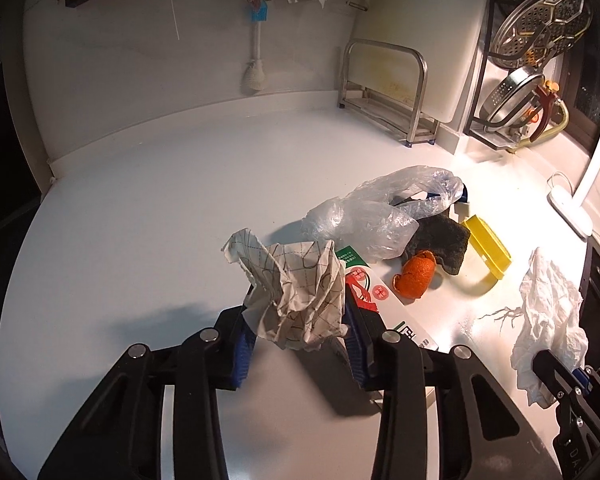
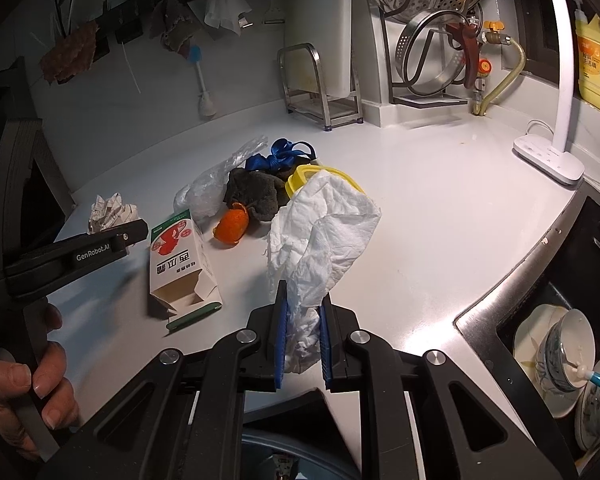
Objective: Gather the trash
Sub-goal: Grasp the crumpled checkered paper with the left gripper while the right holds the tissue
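Observation:
My left gripper [image 1: 300, 312] is shut on a crumpled checked paper [image 1: 296, 288] and holds it above the white counter [image 1: 140, 208]. My right gripper [image 2: 302, 308] is shut on a crumpled white tissue [image 2: 324, 232], also seen in the left wrist view [image 1: 548, 312]. On the counter lie a carton [image 2: 178, 264], an orange peel [image 2: 232, 226], a clear plastic bag [image 1: 376, 212], a dark sponge cloth [image 2: 256, 192], a yellow plastic piece [image 1: 486, 246] and a blue ribbon [image 2: 280, 154]. The left gripper with its paper shows at the left of the right wrist view [image 2: 112, 216].
A steel rack [image 1: 384, 92] and a dish rack with steamer trays [image 2: 432, 32] stand at the back. A white lamp base [image 2: 548, 156] sits at right. The sink [image 2: 560, 360] with bowls lies at the right front edge. A dark round opening [image 2: 284, 456] shows below my right gripper.

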Motion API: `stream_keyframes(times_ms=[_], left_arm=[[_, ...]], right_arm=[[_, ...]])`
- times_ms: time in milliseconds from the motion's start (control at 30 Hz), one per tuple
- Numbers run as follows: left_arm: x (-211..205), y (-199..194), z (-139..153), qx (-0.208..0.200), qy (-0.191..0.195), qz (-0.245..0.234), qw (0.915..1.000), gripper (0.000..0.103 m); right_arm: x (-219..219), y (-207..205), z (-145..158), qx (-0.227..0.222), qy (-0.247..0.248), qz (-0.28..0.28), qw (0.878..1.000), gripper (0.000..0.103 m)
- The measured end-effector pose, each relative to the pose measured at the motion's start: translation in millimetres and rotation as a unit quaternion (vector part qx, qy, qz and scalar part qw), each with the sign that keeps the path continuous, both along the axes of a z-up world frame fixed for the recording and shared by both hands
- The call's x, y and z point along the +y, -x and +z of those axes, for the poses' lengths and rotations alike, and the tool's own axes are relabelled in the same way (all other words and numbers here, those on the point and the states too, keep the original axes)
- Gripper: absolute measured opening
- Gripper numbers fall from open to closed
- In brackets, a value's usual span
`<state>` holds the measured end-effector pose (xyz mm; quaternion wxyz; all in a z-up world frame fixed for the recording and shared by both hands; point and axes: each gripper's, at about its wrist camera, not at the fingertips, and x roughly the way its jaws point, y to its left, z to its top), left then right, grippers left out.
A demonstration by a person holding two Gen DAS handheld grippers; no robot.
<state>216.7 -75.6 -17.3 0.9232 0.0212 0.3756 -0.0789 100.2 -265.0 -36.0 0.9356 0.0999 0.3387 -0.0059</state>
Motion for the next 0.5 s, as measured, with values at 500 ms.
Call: stream_keyframes(times_ms=[500], left_arm=[[5.9, 85.6, 21.8, -0.021, -0.003, -0.033, 0.9992, 0.038]], right_arm=[[10.7, 66.0, 16.5, -0.006, 0.011, -0.011, 1.000, 0.013]])
